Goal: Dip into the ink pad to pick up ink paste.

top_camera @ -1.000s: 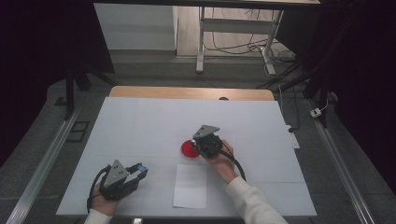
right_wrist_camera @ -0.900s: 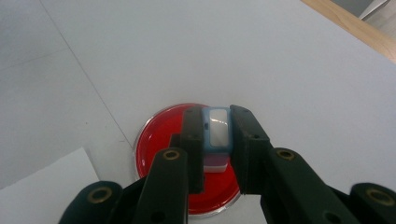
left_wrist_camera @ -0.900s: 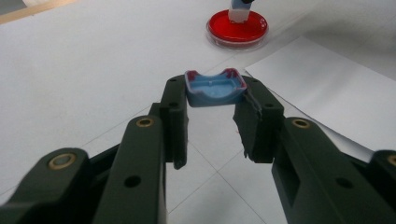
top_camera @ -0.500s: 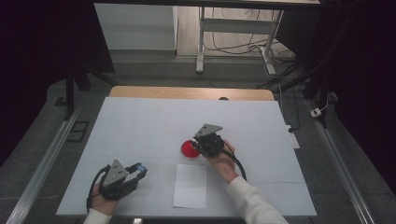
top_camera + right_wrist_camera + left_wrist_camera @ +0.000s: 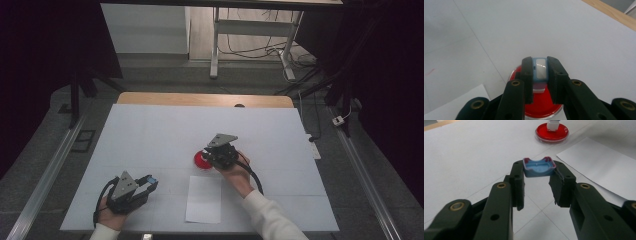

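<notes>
While at red dish (image 5: 541, 106), block (image 5: 540, 72) in right claw (image 5: 540, 63)

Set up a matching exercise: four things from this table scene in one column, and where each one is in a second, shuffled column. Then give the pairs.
Things:
1. blue cap
2. stamp
3. red ink pad
4. sheet of paper

Places:
A. flat on the table, between the two hands
B. clamped in the right gripper
C. under the stamp
D. clamped at the tips of the left gripper

Pairs: 1-D, 2-B, 3-C, 4-A
</notes>
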